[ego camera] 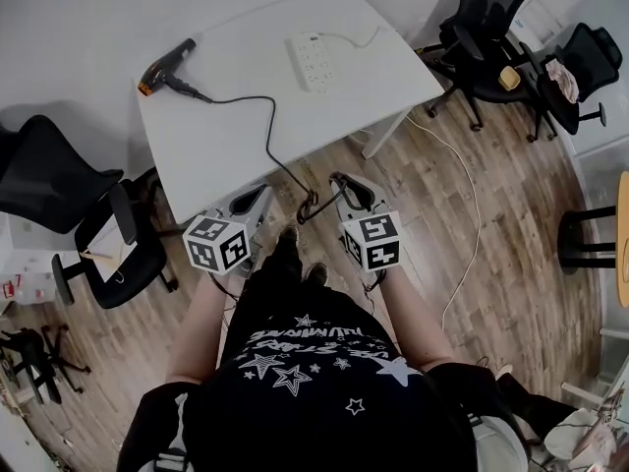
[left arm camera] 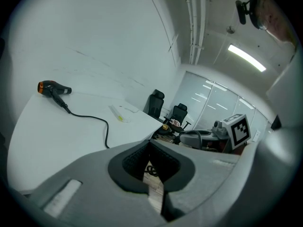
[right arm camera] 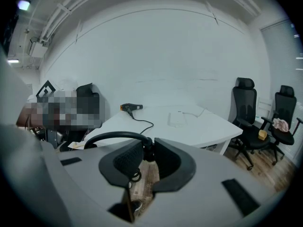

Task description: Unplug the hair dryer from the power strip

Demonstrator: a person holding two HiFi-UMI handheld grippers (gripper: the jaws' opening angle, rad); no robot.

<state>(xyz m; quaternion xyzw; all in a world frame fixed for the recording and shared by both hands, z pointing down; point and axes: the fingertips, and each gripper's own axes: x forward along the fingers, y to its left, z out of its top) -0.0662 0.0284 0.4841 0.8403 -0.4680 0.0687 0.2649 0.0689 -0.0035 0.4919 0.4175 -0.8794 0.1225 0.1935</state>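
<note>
The black hair dryer (ego camera: 165,67) with an orange nozzle lies at the white table's (ego camera: 236,136) far left corner; it also shows in the left gripper view (left arm camera: 53,87) and the right gripper view (right arm camera: 130,107). Its black cord (ego camera: 267,131) crosses the table and drops over the near edge. The white power strip (ego camera: 313,60) lies apart at the far right, with nothing plugged in that I can see. My right gripper (ego camera: 340,179) is shut on the cord's end (right arm camera: 145,145) below the table edge. My left gripper (ego camera: 261,193) hangs beside it, shut and holding nothing (left arm camera: 150,149).
Black office chairs stand to the left (ego camera: 59,180) and at the far right (ego camera: 486,28). The strip's white cable (ego camera: 462,195) trails across the wooden floor. A loop of black cord (ego camera: 309,207) dangles between the grippers. The person's legs are right below them.
</note>
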